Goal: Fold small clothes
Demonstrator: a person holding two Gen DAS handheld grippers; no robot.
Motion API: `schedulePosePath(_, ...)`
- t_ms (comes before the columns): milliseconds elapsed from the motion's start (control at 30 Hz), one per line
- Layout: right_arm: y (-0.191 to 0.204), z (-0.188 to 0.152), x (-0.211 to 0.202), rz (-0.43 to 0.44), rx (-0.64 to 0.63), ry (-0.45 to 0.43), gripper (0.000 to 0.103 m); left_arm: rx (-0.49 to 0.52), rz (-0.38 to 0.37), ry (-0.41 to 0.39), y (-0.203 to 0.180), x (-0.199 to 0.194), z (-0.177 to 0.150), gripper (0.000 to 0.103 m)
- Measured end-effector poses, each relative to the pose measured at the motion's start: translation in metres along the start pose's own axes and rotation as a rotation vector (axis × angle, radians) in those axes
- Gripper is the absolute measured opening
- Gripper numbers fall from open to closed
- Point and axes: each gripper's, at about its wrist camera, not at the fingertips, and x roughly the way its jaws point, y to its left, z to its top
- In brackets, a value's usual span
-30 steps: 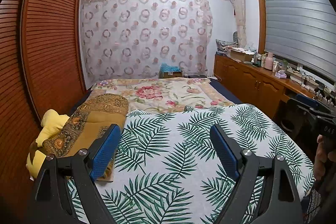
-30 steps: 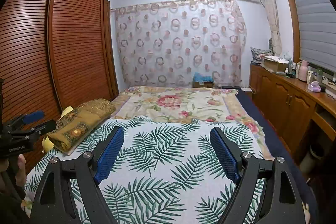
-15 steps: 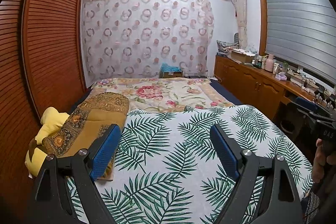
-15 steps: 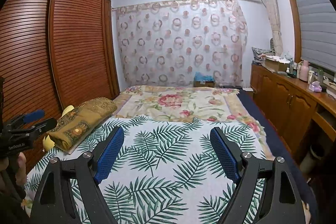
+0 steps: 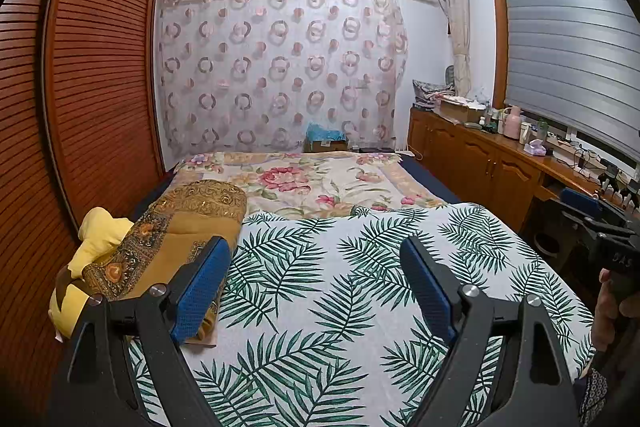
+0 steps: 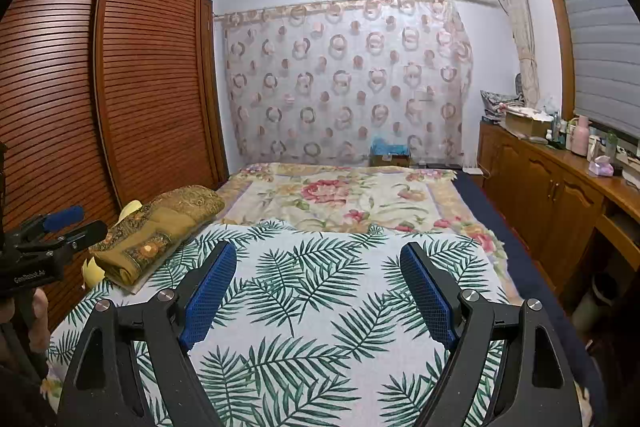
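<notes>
Left gripper [image 5: 316, 283]: jaws spread wide, nothing between them; held level above the leaf sheet [image 5: 360, 291], probably just at rest.
Right gripper [image 6: 318, 283]: likewise released and empty, aimed down the bed's middle.
Small clothes: none plainly in view on the sheet; where they lie I cannot tell.
Bed's left edge: brown quilt [image 5: 176, 235], folded, with a yellow cloth [image 5: 100, 231] tucked beside it, out of the working area.
Stage: fits either clothes yet to come or already taken away.
</notes>
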Motion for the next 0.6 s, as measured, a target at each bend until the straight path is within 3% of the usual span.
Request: schedulePosePath(600, -0.0045, 0.0006, -0.0005, 0.003, -0.002, 0.002, 0.085, 0.005, 0.002, 0.000, 0.0009, -0.0012, 0.0034, 0.088)
